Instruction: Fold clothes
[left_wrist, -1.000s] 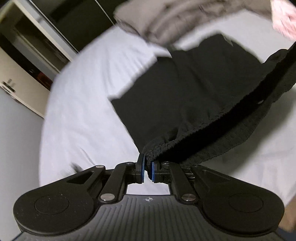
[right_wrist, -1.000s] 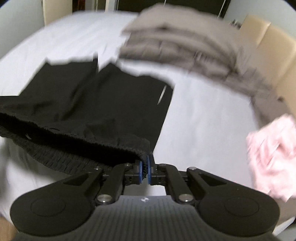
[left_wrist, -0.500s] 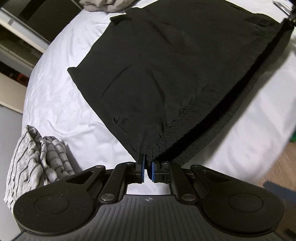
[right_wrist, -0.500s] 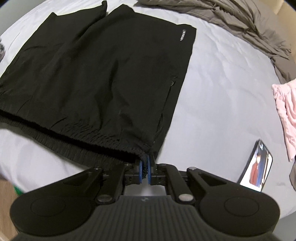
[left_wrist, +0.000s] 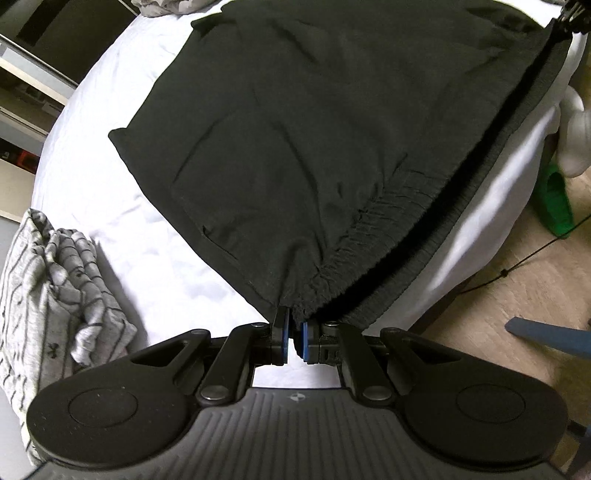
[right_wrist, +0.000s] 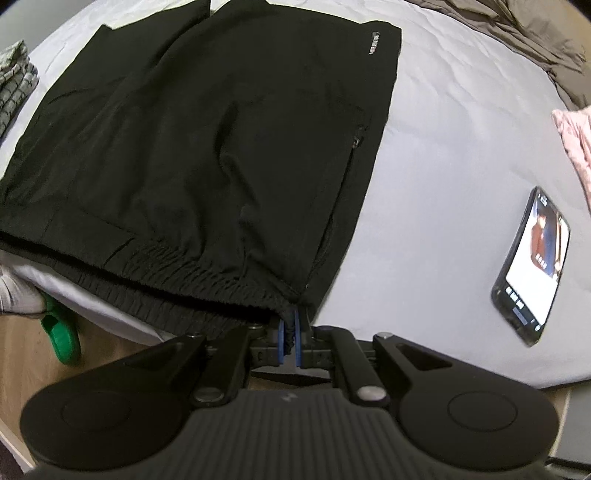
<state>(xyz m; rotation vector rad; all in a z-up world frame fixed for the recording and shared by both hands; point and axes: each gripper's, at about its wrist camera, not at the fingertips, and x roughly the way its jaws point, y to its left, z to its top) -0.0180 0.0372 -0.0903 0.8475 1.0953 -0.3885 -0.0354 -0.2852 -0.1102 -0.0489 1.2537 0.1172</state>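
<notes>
- At the near edge of the bed (right_wrist: 461, 122), the left gripper (left_wrist: 294, 338) has its blue pads (left_wrist: 282, 339) pinched on one corner of the waistband of the black shorts (left_wrist: 295, 129); a sliver of gap shows between the pads below the cloth.
- The right gripper (right_wrist: 290, 341) is clamped on the opposite waistband corner, pads pressed together on the fabric.
- Waistband: gathered elastic, stretched between the two grippers along the near edge of the bed, overhanging it slightly.
- Shorts (right_wrist: 221, 129): spread flat on the sheet, legs pointing toward the far edge; a small label sits near the hem of one leg, a zip pocket along the side seam.
- Striped grey garment (left_wrist: 51, 295): bunched on the bed, left of the shorts, apart from them.
- Phone (right_wrist: 532, 266): screen lit, lying on the sheet to the right of the shorts, well apart.
- Pink cloth (right_wrist: 576, 144) at the right edge; a grey-brown blanket (right_wrist: 517, 33) at the far right corner.
- Green slipper (right_wrist: 61, 336) on the wooden floor beside the bed.
</notes>
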